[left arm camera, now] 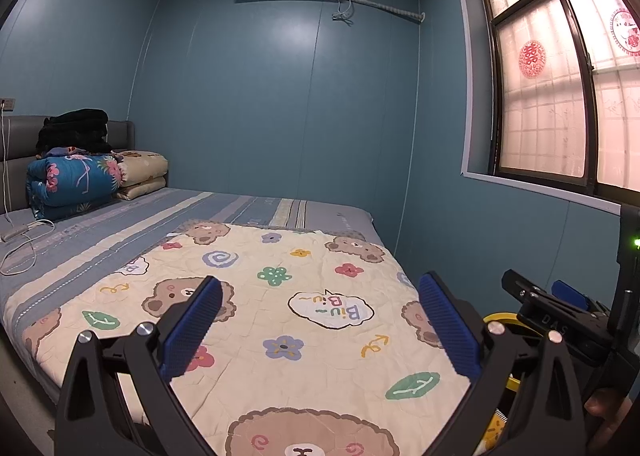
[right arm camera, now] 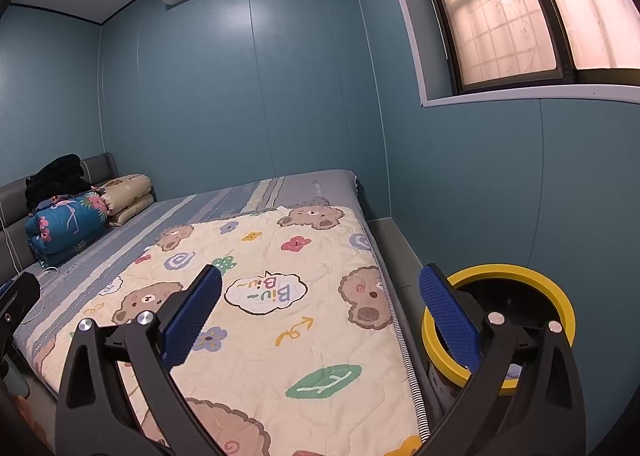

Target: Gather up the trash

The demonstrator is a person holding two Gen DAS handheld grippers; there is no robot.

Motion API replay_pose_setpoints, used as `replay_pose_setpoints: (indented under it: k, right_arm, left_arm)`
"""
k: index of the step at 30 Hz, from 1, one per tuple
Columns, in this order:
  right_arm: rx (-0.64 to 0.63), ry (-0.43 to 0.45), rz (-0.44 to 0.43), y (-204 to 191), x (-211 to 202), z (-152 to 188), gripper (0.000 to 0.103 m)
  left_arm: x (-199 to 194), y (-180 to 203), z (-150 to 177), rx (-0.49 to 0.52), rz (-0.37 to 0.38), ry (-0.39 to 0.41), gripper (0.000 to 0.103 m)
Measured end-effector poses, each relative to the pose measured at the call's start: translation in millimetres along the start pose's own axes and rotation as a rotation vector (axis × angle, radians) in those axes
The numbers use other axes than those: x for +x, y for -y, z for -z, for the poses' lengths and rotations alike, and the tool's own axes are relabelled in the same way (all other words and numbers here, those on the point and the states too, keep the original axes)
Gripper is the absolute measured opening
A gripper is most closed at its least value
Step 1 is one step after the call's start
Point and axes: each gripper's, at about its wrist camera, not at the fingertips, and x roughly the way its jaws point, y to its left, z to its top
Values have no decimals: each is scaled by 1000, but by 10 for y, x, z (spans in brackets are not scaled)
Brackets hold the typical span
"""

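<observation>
1. We are holding the left gripper (left arm camera: 320, 320) above the near end of the bed (left arm camera: 120, 223), its 2 blue-padded jaws standing wide apart with nothing between them.
2. We are holding the right gripper (right arm camera: 320, 316) over the bed's window-side edge, jaws likewise spread and gripping nothing.
3. A cream bear-print quilt (right arm camera: 280, 296) is lying flat over the near part of the bed, reaching that same edge.
4. The yellow-rimmed trash bin (right arm camera: 516, 272) is standing on the floor just beside the bed's window-side edge, near the blue wall; its inside is looking dark, and we cannot tell what it holds.
5. At the headboard end, a folded blue floral blanket (left arm camera: 76, 179), a cream folded quilt (left arm camera: 144, 171) and dark clothing (left arm camera: 76, 129) are sitting stacked together.
6. A white cable (left arm camera: 24, 244) is trailing along the bed's far-side edge.
7. We are seeing no loose trash on the quilt.
</observation>
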Motion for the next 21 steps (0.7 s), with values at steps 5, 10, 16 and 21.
replay_pose_setpoints:
  k: [5, 10, 16, 21]
  right_arm:
    - [2, -3, 1, 11, 10, 4, 95]
    - [5, -11, 2, 19, 25, 23, 95]
    - [8, -14, 3, 20, 24, 38, 95]
    - [9, -17, 2, 23, 29, 31, 95]
  left_arm:
    - [2, 1, 10, 2, 2, -2, 95]
    - [6, 6, 12, 1, 2, -5, 95]
    - [6, 17, 17, 1, 2, -6, 95]
    - [14, 17, 21, 1, 5, -10, 95]
